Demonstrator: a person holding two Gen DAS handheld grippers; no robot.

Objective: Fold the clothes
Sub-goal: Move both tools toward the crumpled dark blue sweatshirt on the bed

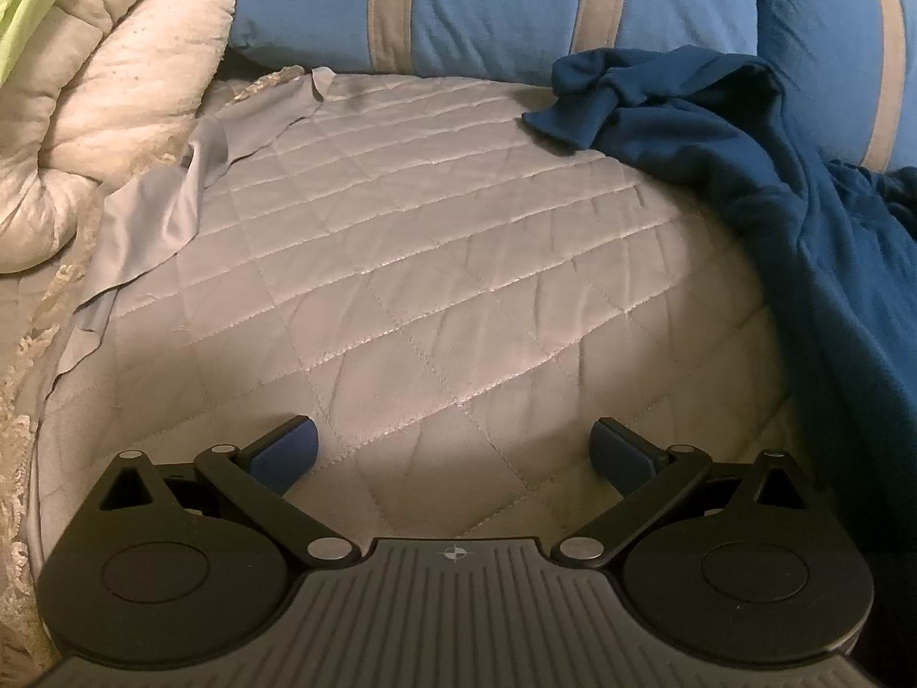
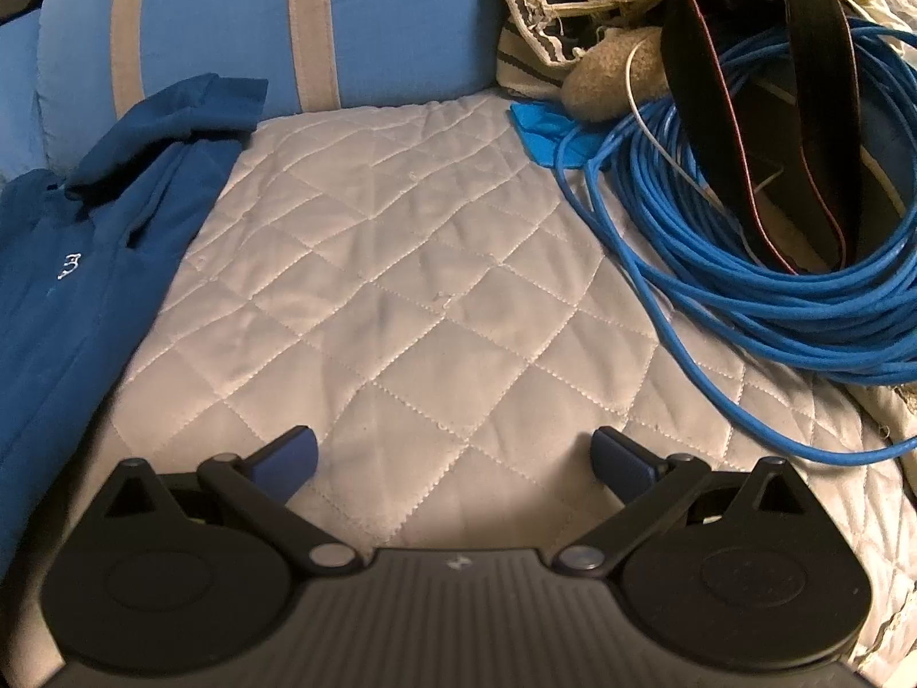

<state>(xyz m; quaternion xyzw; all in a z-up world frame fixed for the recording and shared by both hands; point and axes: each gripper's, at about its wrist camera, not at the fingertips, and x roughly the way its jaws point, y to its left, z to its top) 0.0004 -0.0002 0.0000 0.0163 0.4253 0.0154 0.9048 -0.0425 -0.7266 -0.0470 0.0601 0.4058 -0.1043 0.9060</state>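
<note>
A quilted grey bedspread (image 1: pixel 401 264) fills my left wrist view, with striped blue pillows (image 1: pixel 498 0) along the back and a bunched cream comforter (image 1: pixel 97 92) at the far left. My left gripper (image 1: pixel 454 456) hangs over bare quilt, fingers spread wide with nothing between them. The dark blue garment (image 1: pixel 802 183) lies rumpled off to the right, one end bunched against the pillows, well clear of the fingers. In the right wrist view the same quilt runs on, with a coil of blue cable (image 2: pixel 745 264) and a black strap (image 2: pixel 802 114) crowding the right side. My right gripper (image 2: pixel 454 456) is likewise wide open and empty, with the garment to its left, a small white logo (image 2: pixel 70 265) showing. I judge it is lying loose, not folded; either hand would need to reach an edge and pinch a single layer.
</note>
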